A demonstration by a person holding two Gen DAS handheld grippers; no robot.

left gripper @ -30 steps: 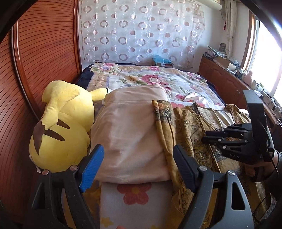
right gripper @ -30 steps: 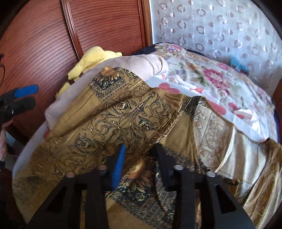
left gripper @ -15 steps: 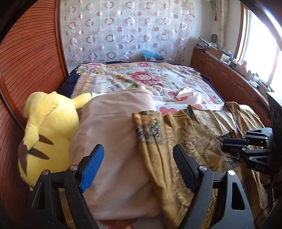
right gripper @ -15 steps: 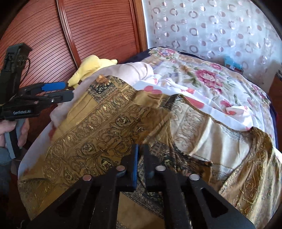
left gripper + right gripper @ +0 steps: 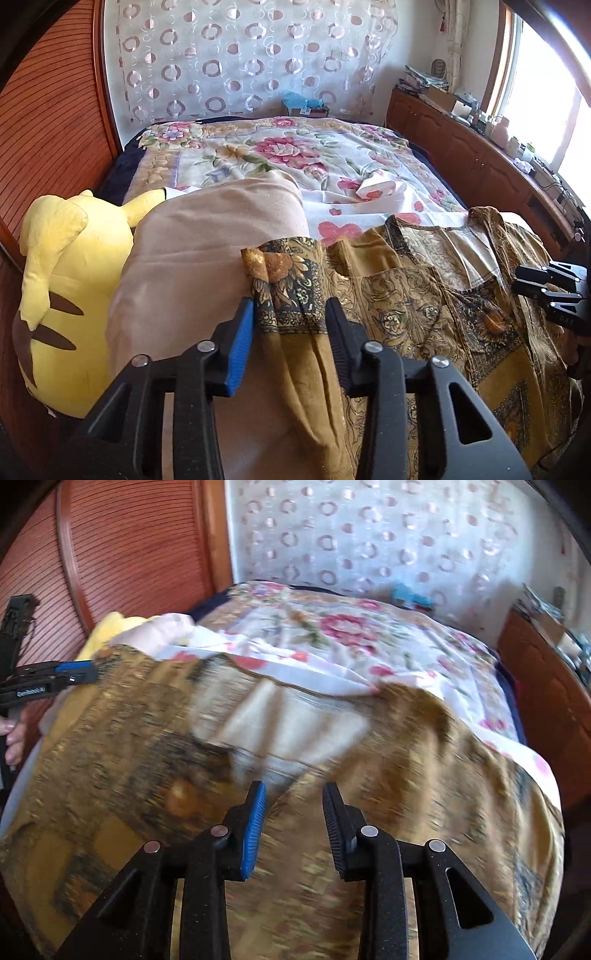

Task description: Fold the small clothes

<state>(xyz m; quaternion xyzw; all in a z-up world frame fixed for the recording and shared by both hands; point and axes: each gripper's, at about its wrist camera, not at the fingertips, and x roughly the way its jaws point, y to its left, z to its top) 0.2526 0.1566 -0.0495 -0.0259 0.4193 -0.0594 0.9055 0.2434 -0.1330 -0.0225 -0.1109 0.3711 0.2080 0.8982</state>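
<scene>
A gold patterned garment [image 5: 406,302] lies spread over the near end of the bed, blurred in the right wrist view [image 5: 147,738]. Its sleeve end drapes onto a beige pillow [image 5: 203,258]. My left gripper [image 5: 290,325] straddles that sleeve; its jaws are closing, with the dark-banded cuff flat between the pads. It also shows at the left edge [image 5: 74,674], held by a hand. My right gripper [image 5: 293,805] hovers over the garment's body; its jaws are opening and grip nothing. In the left wrist view it sits at the right edge [image 5: 546,288].
A yellow plush toy [image 5: 66,288] leans against the pillow on the left, by the ribbed wooden headboard [image 5: 55,129]. A floral sheet [image 5: 277,155] covers the far bed. A wooden cabinet [image 5: 480,162] with clutter runs along the right under the window.
My left gripper slid right from the pillow onto the sleeve, and its jaws narrowed. My right gripper let go of the garment, its jaws spread, and it swept right across the cloth.
</scene>
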